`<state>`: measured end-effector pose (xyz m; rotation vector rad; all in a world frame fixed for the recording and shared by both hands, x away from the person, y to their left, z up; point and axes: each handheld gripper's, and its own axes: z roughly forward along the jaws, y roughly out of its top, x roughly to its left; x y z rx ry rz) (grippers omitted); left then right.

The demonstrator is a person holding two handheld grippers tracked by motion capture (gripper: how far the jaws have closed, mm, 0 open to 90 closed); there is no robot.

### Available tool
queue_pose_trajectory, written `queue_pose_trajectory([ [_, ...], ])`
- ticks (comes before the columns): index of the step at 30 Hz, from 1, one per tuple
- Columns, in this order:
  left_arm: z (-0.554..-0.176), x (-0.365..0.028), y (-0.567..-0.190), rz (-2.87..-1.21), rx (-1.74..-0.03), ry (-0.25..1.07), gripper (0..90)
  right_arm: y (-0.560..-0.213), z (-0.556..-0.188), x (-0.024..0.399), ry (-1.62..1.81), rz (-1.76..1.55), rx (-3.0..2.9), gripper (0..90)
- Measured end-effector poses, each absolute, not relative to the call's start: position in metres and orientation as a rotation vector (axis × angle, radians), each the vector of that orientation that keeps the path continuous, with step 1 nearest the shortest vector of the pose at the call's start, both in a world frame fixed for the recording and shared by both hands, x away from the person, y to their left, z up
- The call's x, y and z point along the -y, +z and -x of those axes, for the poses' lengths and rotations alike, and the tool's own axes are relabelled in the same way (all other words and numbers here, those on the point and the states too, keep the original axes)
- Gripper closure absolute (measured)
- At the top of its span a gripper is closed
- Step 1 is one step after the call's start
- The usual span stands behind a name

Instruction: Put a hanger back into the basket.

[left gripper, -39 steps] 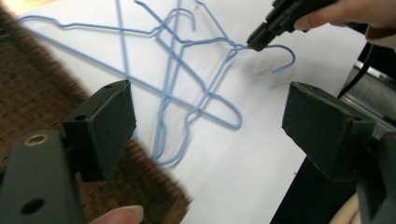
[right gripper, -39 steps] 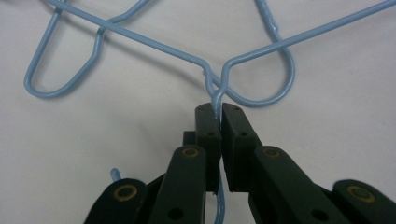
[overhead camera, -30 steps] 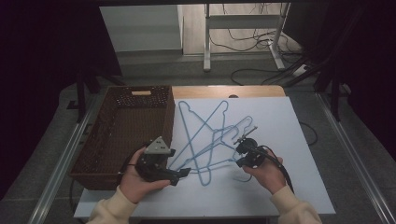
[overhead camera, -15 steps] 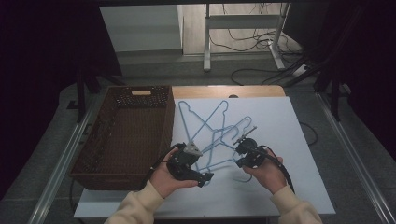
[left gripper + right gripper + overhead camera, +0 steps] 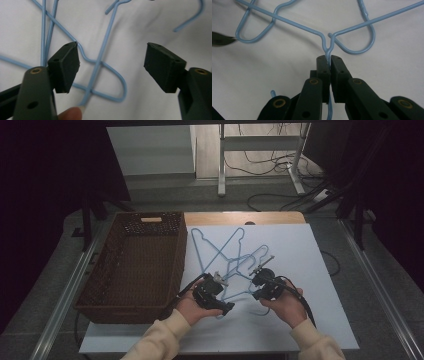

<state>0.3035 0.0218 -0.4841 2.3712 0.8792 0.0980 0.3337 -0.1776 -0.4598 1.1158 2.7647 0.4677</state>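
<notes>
Several light-blue wire hangers [image 5: 220,247] lie overlapping on the white table [image 5: 300,250]. My right gripper [image 5: 328,58] is shut on the twisted neck of one blue hanger [image 5: 327,42], whose shoulders spread away to both sides. In the high view the right gripper [image 5: 261,281] sits at the near right of the pile. My left gripper [image 5: 112,57] is open just above crossing hanger wires [image 5: 101,53], nothing pinched between its jaws. In the high view the left gripper [image 5: 215,292] is at the pile's near left end.
A brown wicker basket [image 5: 135,265] stands on the table's left side, close to my left hand. A fingertip [image 5: 71,113] shows at the bottom of the left gripper view. Table legs and cables [image 5: 260,165] lie on the floor beyond.
My left gripper has moved right, from the basket's near corner to the near end of the hangers. The right gripper has stayed put, shut on the hanger neck.
</notes>
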Motion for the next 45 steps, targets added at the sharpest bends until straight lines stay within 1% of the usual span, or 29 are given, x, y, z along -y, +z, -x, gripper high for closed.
queue_pose_trajectory([
  [2,-0.308,-0.018,-0.491,-2.378,-0.890,0.115,32.2,-0.460,-0.333,0.177,0.469,-1.113,-2.765,86.1],
  [9,-0.316,-0.009,-0.508,-2.402,-0.879,0.117,47.0,-0.457,-0.332,0.177,0.468,-1.104,-2.768,86.1],
  [12,-0.317,-0.007,-0.511,-2.407,-0.864,0.119,57.3,-0.456,-0.331,0.177,0.472,-1.098,-2.766,86.1],
  [14,-0.317,-0.008,-0.511,-2.408,-0.850,0.118,66.1,-0.455,-0.331,0.177,0.478,-1.096,-2.765,86.0],
  [18,-0.317,-0.008,-0.511,-2.418,-0.823,0.106,78.3,-0.451,-0.329,0.177,0.515,-1.097,-2.771,85.8],
  [21,-0.316,-0.008,-0.510,-2.423,-0.798,0.120,80.3,-0.448,-0.328,0.177,0.530,-1.088,-2.760,85.6],
  [23,-0.315,-0.009,-0.508,-2.419,-0.790,0.126,81.7,-0.446,-0.328,0.180,0.578,-1.087,-2.738,83.0],
  [24,-0.315,-0.009,-0.508,-2.419,-0.790,0.126,82.8,-0.444,-0.329,0.182,0.615,-1.090,-2.726,76.2],
  [26,-0.314,-0.011,-0.504,-2.395,-0.813,0.172,85.2,-0.437,-0.329,0.189,0.739,-1.125,-2.664,59.5],
  [27,-0.315,-0.012,-0.503,-2.391,-0.825,0.187,85.1,-0.432,-0.330,0.193,0.801,-1.140,-2.613,53.9],
  [31,-0.315,-0.017,-0.496,-2.366,-0.822,0.230,85.4,-0.415,-0.331,0.216,1.022,-1.205,-2.417,40.2],
  [32,-0.314,-0.018,-0.494,-2.353,-0.826,0.239,85.5,-0.412,-0.331,0.222,1.059,-1.229,-2.368,38.0],
  [34,-0.314,-0.021,-0.489,-2.336,-0.827,0.260,85.6,-0.409,-0.332,0.235,1.137,-1.267,-2.276,36.0],
  [38,-0.314,-0.026,-0.480,-2.304,-0.840,0.298,85.7,-0.411,-0.336,0.260,1.233,-1.363,-2.171,36.0],
  [45,-0.313,-0.034,-0.463,-2.264,-0.859,0.354,85.9,-0.430,-0.343,0.277,1.197,-1.429,-2.161,36.3],
])
